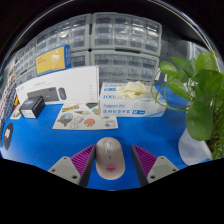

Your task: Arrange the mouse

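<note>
- Pinkish-grey mouse (pixel 110 158) sits on the blue table (pixel 40 140), and I see it right between my gripper (pixel 110 163) fingers.
- My fingers are spread wide; each purple pad (pixel 80 160) keeps a gap from the mouse's sides, so nothing is clamped (it rests on the table by itself).
- Just beyond the mouse lies a printed leaflet (pixel 85 119).
- Behind that I see a white box (pixel 60 88) and a blue-and-white box (pixel 130 98).
- A leafy green plant (pixel 195 95) stands off to one side, in a white pot.
- Stacked clear drawer bins (pixel 110 40) fill the back.
</note>
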A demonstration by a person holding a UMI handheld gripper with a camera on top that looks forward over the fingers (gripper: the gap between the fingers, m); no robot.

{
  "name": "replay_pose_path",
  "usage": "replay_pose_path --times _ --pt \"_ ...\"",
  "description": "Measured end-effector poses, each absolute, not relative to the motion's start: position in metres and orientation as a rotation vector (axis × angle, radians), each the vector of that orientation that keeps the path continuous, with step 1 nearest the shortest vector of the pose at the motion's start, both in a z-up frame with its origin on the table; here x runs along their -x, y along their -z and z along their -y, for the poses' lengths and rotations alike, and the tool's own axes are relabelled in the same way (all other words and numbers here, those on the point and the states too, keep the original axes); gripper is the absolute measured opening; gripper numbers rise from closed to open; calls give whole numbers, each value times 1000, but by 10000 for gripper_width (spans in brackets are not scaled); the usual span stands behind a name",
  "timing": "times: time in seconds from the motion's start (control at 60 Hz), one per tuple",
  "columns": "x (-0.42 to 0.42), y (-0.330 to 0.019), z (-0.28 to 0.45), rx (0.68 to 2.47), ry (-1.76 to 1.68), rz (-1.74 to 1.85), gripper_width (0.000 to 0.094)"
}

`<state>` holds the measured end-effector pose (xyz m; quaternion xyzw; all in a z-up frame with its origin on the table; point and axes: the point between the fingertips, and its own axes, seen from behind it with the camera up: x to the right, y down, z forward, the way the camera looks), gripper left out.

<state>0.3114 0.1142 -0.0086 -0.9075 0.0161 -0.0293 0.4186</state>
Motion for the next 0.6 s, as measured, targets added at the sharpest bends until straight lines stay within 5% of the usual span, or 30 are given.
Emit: replay_pose_path --times 0.217,0.25,0.45,0.467,0.483,0.6 --pt "-307 11 -115 2280 12 -63 630" --pt "-307 11 -116 2277 12 -62 466" --pt "-308 14 -116 2323 36 -71 351" --pt "-308 14 -116 2327 39 -75 410" --pt "-308 14 -116 2330 41 -82 323" --pt "-307 8 -114 2355 94 -123 327"
